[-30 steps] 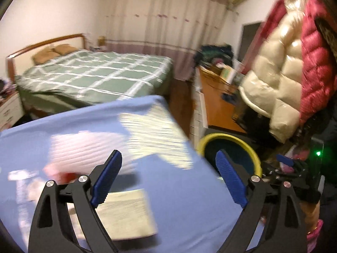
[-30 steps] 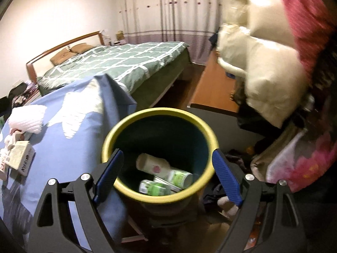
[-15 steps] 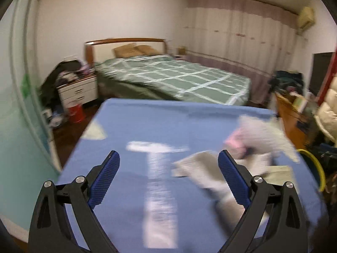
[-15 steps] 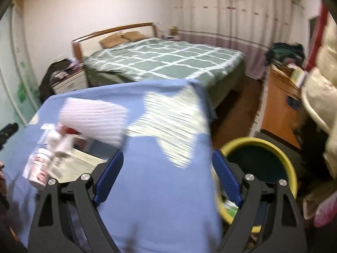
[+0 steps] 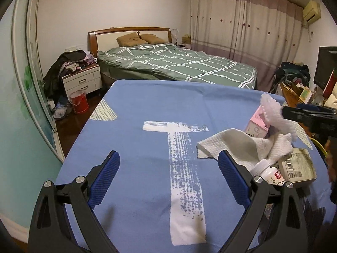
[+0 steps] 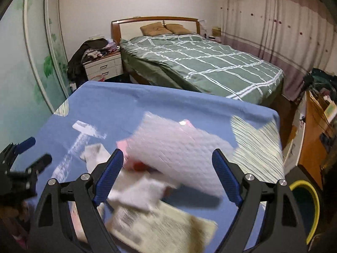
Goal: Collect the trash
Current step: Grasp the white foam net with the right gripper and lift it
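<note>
The trash sits in a loose heap near one end of the blue-clothed worktop (image 5: 134,113). A crumpled white paper towel (image 5: 233,145) lies draped over the pile, with a sheet of white bubble wrap (image 5: 271,107) rising behind it. A pink carton (image 5: 258,124) stands tucked under the wrap. Nearer, a small white bottle with a red label (image 5: 268,171) lies on its side, touching a flat beige packet with a barcode (image 5: 297,167). A yellow-rimmed bin (image 6: 309,202) stands just off the worktop's end.

Bedroom, white walls, dark wood floor (image 5: 69,124): bed (image 5: 177,65) with green checked cover and wooden headboard (image 5: 128,30), white nightstand (image 5: 82,80) left of it, mauve curtains (image 5: 248,38) drawn, air conditioner (image 5: 311,13) high right, wooden desk (image 6: 311,135).
</note>
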Available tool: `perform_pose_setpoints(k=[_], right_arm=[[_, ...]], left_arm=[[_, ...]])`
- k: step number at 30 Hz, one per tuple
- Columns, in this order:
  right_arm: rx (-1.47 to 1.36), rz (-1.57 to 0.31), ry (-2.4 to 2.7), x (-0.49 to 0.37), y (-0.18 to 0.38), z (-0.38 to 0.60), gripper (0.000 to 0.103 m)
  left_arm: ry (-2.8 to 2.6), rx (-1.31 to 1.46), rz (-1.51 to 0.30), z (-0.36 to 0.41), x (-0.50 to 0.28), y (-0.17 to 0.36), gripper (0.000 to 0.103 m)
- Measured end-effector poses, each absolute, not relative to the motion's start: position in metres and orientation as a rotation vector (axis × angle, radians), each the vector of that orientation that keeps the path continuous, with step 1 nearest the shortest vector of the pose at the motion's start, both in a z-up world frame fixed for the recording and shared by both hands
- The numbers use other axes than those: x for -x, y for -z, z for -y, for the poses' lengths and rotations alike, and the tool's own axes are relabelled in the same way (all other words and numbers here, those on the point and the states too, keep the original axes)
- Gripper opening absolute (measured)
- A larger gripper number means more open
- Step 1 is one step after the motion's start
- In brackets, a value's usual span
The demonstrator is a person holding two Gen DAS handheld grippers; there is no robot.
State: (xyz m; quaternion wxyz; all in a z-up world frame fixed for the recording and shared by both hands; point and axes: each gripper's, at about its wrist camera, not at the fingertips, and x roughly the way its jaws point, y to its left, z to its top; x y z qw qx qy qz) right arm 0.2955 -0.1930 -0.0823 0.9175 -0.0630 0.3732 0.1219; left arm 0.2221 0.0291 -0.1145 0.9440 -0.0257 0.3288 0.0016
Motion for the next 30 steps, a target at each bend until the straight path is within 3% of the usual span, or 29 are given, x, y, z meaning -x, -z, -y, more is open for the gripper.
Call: perform_pose_setpoints(k=[6, 11, 15, 23, 30], right_arm=[[0.131, -0.836, -0.219, -0.318, 0.104, 0.181, 0.083], [0.077, -0.838, -0.249, -0.319, 0.106, 0.190, 0.064], [0.034, -0.841, -0.265, -0.318, 0.106, 0.200, 0.062], [0.049, -0.786, -0.255, -0.308, 0.093, 0.200, 0.022], [0.053, -0.710, -0.267, -0.293, 0.071, 0.207, 0.015]], left_arm=[[0.002, 0.065, -0.676, -0.029, -0.223, 0.115, 0.093], [0.009, 0.057, -0.677, -0.027, -0.224, 0.115, 0.093], [0.009, 0.061, -0.679, -0.028, -0.224, 0.114, 0.093], [0.008, 0.063, -0.677, -0.026, -0.223, 0.114, 0.093], [0.009, 0.061, -0.675, -0.027, -0.224, 0.113, 0.093]])
